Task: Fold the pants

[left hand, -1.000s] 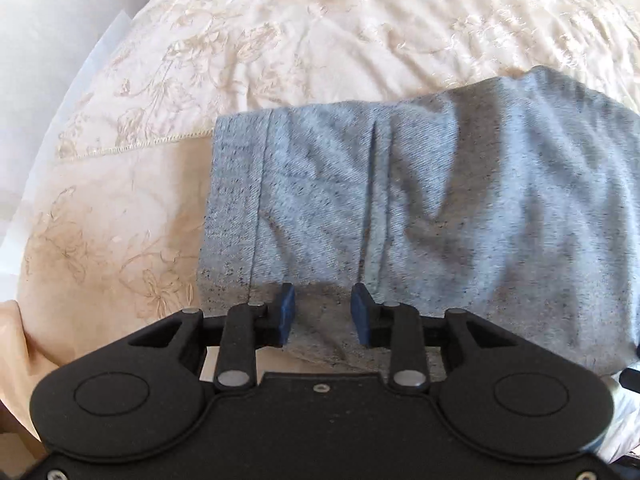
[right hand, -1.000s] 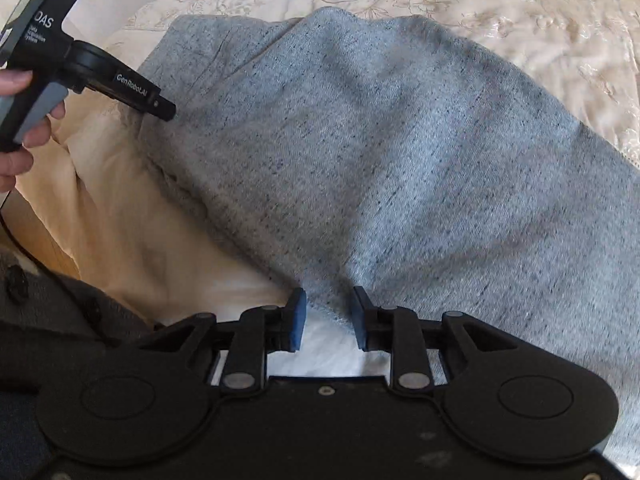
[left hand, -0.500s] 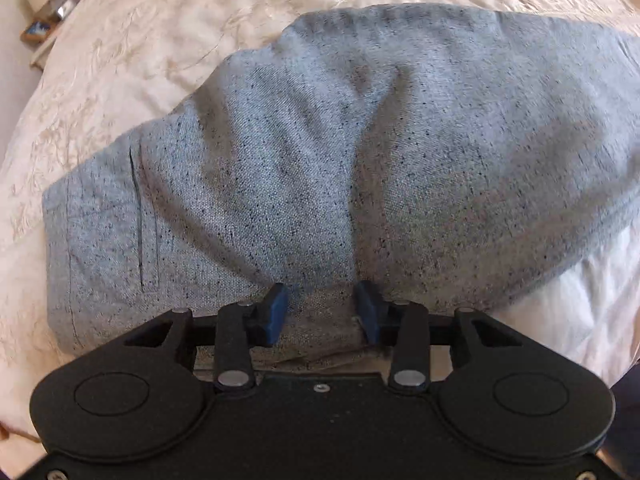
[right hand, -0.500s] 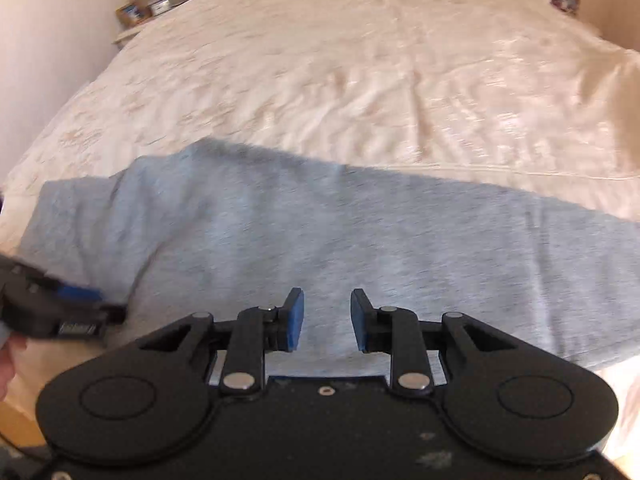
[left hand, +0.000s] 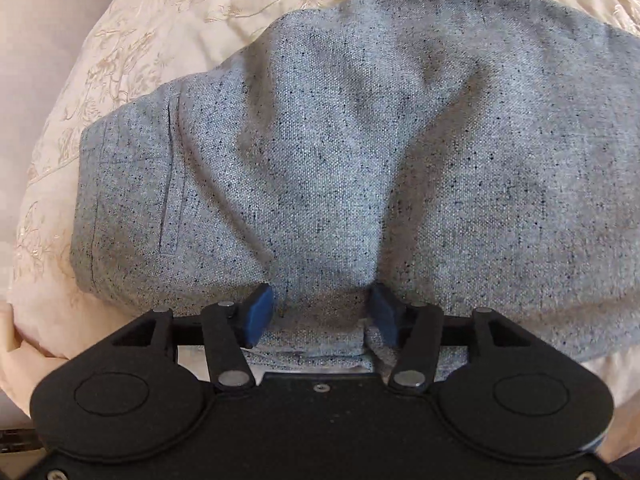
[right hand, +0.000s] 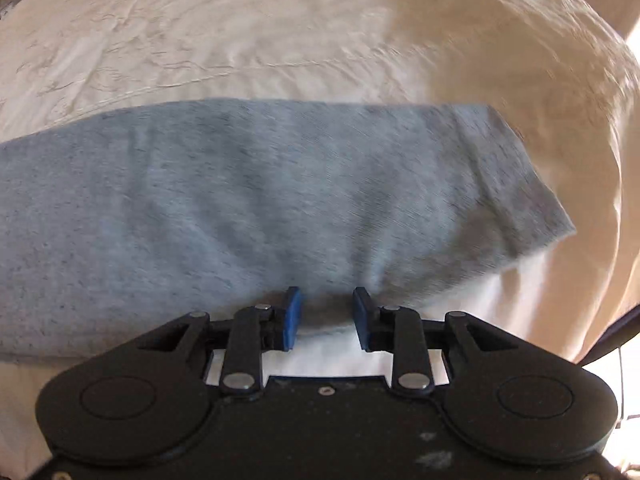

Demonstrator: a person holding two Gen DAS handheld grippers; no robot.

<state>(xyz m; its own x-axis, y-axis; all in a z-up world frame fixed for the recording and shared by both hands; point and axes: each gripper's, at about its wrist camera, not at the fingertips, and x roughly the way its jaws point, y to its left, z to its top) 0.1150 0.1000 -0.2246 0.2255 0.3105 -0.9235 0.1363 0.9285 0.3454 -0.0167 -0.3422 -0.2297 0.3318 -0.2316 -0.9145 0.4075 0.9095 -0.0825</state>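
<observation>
The grey speckled pants (left hand: 360, 152) lie folded lengthwise on the cream bedspread; the waistband end with a pocket slit shows at the left of the left wrist view. My left gripper (left hand: 320, 306) is open, its blue pads on either side of a bunched bit of the near edge. In the right wrist view the leg part of the pants (right hand: 260, 200) runs across, with the hem at the right. My right gripper (right hand: 325, 312) is open at the near edge of the cloth, its pads apart.
The cream embroidered bedspread (left hand: 152, 40) covers the bed all around the pants; it also shows in the right wrist view (right hand: 280, 32). The bed's edge drops away at the left of the left wrist view and at the right of the right wrist view.
Both grippers have swung along the pants' near edge. The left jaws have opened wider. The right gripper now sits near the hem end, and the left gripper is out of its view.
</observation>
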